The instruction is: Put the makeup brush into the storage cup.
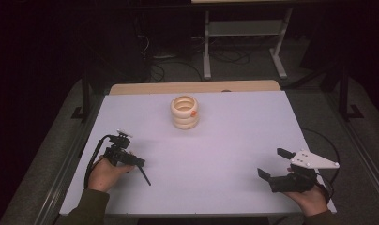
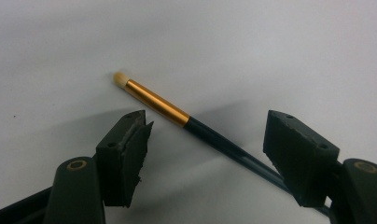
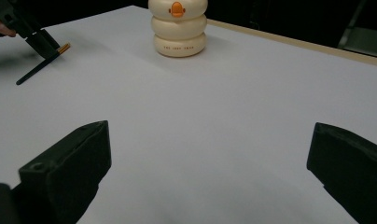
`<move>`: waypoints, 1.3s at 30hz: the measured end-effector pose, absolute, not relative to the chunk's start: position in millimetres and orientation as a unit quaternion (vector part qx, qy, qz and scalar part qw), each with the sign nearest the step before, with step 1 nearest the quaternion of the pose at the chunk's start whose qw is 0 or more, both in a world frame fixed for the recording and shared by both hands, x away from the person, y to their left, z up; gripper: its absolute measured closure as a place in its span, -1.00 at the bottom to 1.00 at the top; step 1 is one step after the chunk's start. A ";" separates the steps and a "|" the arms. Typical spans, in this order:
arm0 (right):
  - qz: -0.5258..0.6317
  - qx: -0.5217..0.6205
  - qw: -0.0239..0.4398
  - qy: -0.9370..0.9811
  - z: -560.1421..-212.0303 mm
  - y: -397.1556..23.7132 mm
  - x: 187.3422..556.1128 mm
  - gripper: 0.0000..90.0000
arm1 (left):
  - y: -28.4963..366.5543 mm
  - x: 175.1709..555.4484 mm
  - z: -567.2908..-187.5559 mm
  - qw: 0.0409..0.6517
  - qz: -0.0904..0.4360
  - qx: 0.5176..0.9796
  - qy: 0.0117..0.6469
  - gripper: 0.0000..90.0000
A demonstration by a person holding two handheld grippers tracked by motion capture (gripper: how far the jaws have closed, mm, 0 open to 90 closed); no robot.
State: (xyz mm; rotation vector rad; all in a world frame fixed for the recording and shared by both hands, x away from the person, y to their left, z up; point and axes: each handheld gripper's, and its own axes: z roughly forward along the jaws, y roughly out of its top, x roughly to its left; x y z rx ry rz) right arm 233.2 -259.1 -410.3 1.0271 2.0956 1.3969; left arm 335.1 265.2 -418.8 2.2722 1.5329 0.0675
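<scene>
1. The left hand-held gripper [image 2: 203, 140] is held low over the white surface [image 1: 234, 140], jaws set well apart, with a small makeup brush [image 2: 177, 115] lying between them.
2. No pad is seen pressing on the brush; in the left gripper view the dark handle passes close under the right-hand jaw, and contact there cannot be told for sure.
3. The brush's long axis is seen running diagonally across the jaw gap rather than square to it: pale bristle tip out ahead of the jaws, gold ferrule behind it, dark handle trailing back toward the hand.
4. In the high view the same left hand-held gripper [image 1: 137, 162] is found at the near left of the surface, the thin handle [image 1: 145, 176] sticking out toward the near edge.
5. The left hand is judged far the nearer to the brush; a closing of these jaws would probably catch the handle just behind the ferrule.
6. The right hand-held gripper [image 1: 272, 161] is parked at the near right, well apart from the brush, jaws wide and nothing between them.
7. A cream stacked-ring holder with an orange beak [image 1: 185, 112] is seen upright at the far middle of the surface, well apart from both hands.
8. From the right gripper view, that holder [image 3: 178, 28] stands ahead and the brush [image 3: 42, 66] lies off to the left.
</scene>
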 end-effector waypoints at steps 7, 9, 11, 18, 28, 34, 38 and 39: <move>0.503 0.373 0.208 0.751 -410.2 -258.8 232.7 -1.00 | 264.2 334.8 -418.7 0.194 0.029 0.815 0.546 -0.29; 0.503 0.371 0.210 0.751 -410.2 -259.0 233.1 -1.00 | 264.2 334.8 -418.4 0.191 0.030 0.817 0.543 -0.27; 0.504 0.372 0.209 0.751 -410.1 -258.9 232.9 -1.00 | 263.8 334.9 -418.4 0.189 0.030 0.818 0.543 -0.27; 0.503 0.375 0.209 0.750 -410.2 -259.3 232.7 -1.00 | 262.0 335.2 -418.0 0.183 0.034 0.818 0.544 -0.22; 0.503 0.376 0.209 0.750 -410.2 -259.5 232.8 -1.00 | 261.3 335.3 -416.4 0.171 0.039 0.824 0.538 -0.08; 0.503 0.376 0.210 0.750 -409.9 -260.1 232.8 -1.00 | 259.7 334.8 -416.1 0.167 0.039 0.825 0.538 0.01; 0.503 0.376 0.209 0.749 -409.8 -260.0 232.6 -1.00 | 258.3 335.1 -415.4 0.165 0.037 0.829 0.534 0.08; 0.503 0.376 0.210 0.750 -409.7 -260.2 232.6 -1.00 | 257.9 335.2 -415.2 0.165 0.037 0.830 0.532 0.11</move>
